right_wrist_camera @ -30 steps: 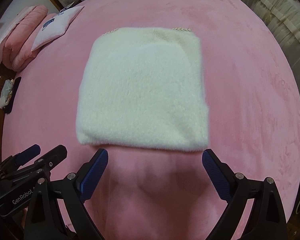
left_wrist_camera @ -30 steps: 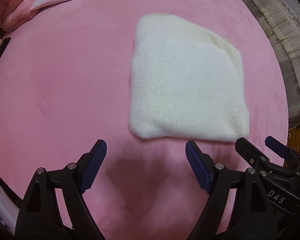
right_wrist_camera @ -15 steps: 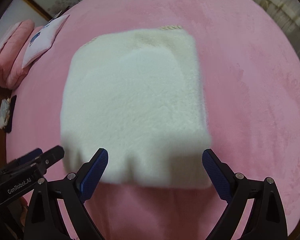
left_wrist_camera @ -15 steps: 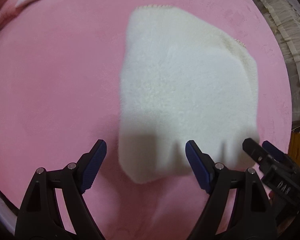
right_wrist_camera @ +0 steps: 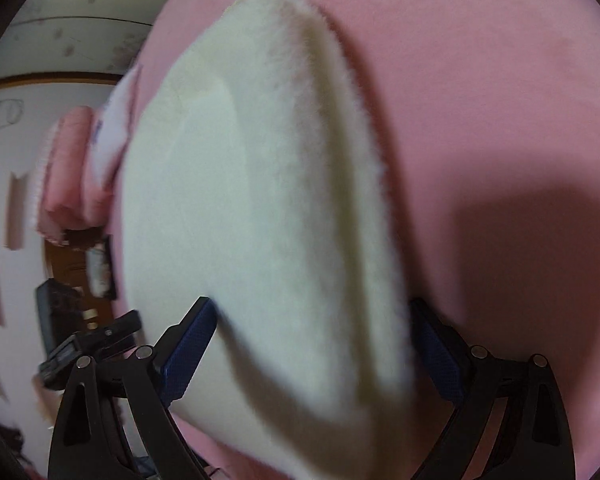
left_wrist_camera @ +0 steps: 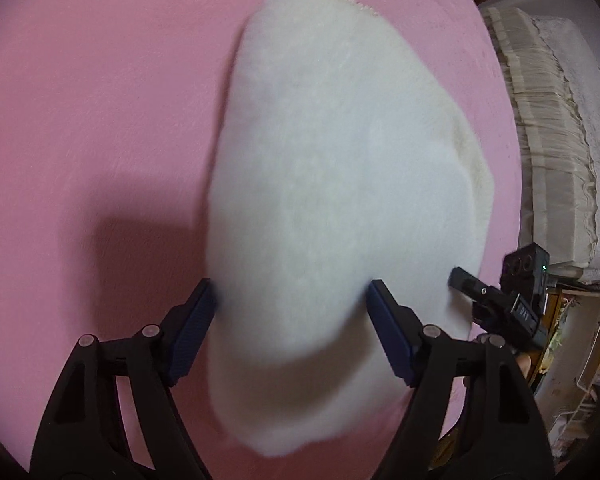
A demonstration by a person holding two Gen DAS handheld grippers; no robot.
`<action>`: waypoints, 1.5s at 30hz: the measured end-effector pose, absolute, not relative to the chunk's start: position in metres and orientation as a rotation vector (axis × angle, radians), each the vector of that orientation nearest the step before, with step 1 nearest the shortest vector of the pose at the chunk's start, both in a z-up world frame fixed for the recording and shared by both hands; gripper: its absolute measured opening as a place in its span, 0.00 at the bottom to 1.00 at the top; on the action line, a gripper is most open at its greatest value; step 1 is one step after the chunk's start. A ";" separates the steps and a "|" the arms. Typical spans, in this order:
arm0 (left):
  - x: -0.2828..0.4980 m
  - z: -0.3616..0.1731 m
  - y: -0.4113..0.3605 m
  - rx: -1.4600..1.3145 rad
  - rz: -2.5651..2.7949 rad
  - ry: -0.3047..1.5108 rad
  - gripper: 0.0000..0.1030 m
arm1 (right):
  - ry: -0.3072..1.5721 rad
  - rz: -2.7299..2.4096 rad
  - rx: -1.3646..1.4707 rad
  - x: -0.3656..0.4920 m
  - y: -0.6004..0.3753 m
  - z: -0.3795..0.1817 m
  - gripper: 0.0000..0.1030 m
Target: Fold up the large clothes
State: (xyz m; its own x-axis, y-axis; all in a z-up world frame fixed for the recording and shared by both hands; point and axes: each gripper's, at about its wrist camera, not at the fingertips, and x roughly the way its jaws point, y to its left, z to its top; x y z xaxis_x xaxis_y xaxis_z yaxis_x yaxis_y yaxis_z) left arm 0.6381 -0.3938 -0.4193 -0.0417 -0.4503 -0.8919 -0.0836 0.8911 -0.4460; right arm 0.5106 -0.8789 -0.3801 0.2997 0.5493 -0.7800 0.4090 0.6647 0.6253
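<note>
One folded white fluffy fleece garment [left_wrist_camera: 332, 184] lies flat on a pink plush bed cover [left_wrist_camera: 100, 100], folded into a thick, roughly square pad with a stitched cream edge at its far end. Both views are blurred.

Seen from the left wrist, the left tool [left_wrist_camera: 292, 304] hangs over the near part of the garment. Its two black arms with blue ribbed pads stand wide apart, one pad at the garment's left edge, the other over the middle of the fleece; the jaws are closing, with fleece lying between them, and the pads do not press on it. Further right, the black front of the right tool [left_wrist_camera: 496, 300] shows at the garment's near right corner.

Seen from the right wrist, the right tool [right_wrist_camera: 316, 332] straddles the garment's near end, its pads released and spread to either side of the fleece; whether they touch it cannot be told.

Beyond the bed, pink pillows [right_wrist_camera: 72, 176] lie to the left, and pale pleated curtains [left_wrist_camera: 548, 140] hang to the right.
</note>
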 end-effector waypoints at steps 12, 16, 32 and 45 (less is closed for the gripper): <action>0.630 -0.430 -0.388 -0.431 -0.306 1.485 0.60 | 1.186 0.155 1.123 0.539 -0.880 -0.382 0.45; 0.614 -0.411 -0.390 -0.385 -0.235 1.442 0.52 | 1.165 0.062 0.989 0.538 -0.858 -0.346 0.38; 0.483 -0.290 -0.228 -0.659 -0.095 1.315 0.43 | 1.282 0.143 0.760 0.533 -0.691 -0.211 0.35; 0.523 -0.184 0.060 -0.315 0.282 1.005 0.43 | 1.085 0.531 0.833 0.671 -0.350 -0.230 0.35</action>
State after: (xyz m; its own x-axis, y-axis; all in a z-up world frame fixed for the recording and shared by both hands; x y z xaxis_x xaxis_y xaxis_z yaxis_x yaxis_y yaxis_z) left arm 0.5227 0.0597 -0.1842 0.5068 0.0865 -0.8577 -0.3729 0.9191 -0.1276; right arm 0.6707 -0.3500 -0.2298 0.3919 0.7365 -0.5513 0.0166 0.5935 0.8046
